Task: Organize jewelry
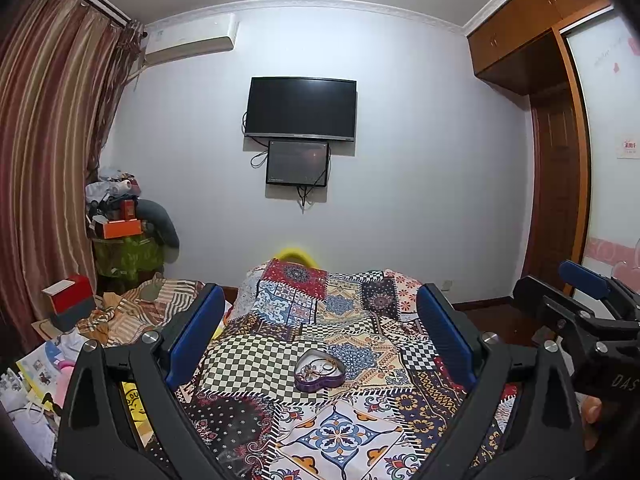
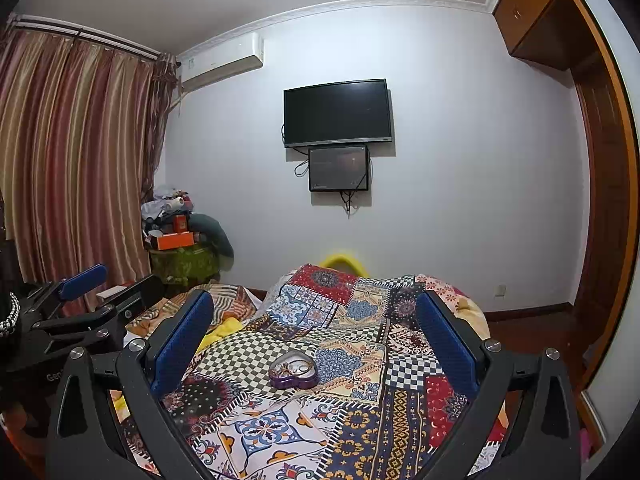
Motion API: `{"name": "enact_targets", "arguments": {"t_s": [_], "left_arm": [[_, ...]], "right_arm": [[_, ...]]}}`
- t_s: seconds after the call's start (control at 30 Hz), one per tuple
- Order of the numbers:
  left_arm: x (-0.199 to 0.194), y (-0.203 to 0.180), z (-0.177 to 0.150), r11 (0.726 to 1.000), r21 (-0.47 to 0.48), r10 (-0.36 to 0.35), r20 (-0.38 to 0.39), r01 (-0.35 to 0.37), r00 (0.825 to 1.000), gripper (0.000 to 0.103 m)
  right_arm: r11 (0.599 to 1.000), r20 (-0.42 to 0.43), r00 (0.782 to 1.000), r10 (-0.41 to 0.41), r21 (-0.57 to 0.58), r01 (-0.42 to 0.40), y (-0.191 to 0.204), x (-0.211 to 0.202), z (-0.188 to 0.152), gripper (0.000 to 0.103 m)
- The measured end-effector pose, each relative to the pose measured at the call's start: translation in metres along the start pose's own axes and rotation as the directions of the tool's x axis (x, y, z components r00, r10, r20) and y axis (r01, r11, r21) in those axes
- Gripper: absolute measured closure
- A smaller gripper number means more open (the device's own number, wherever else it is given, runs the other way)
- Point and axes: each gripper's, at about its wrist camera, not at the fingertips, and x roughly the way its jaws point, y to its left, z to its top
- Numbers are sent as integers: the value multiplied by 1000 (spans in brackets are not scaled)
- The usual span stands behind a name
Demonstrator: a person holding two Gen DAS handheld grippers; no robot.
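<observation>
A purple heart-shaped jewelry box [image 1: 319, 372] sits open on the bed [image 1: 248, 364], resting on a patchwork bedspread [image 1: 340, 436] of checkered, floral and tile-like squares. Inside the box lies a small tangle of jewelry [image 1: 316, 369]; gold-coloured rings or chains show, but the single pieces are too small to tell apart.

The left gripper [image 1: 320, 336] hovers above the near part of the bed with its jaws spread wide and nothing between them; the box lies between and beyond its blue pads [image 1: 196, 332], apart from both. The right gripper [image 2: 316, 340] is held just the same way, jaws wide apart and empty, with the box [image 2: 293, 371] a little left of centre ahead of it. Each gripper shows at the edge of the other's view, side by side.

On the far wall hangs a dark television [image 1: 301, 108] with a smaller screen [image 1: 297, 163] just below it. An air conditioner [image 1: 188, 42] is mounted high on the left, beside striped curtains [image 1: 52, 140]. A wooden wardrobe [image 1: 532, 28] stands on the right. Cluttered boxes and cloth pile up in the far left corner.
</observation>
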Motion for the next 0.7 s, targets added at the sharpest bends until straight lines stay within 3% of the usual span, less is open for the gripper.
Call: {"name": "enact_targets", "arguments": {"t_s": [0.7], "left_arm": [[4, -5, -4, 1000, 14, -18, -17, 18, 1000, 6]], "right_arm": [[1000, -9, 1000, -10, 22, 10, -3, 4, -2, 3]]}}
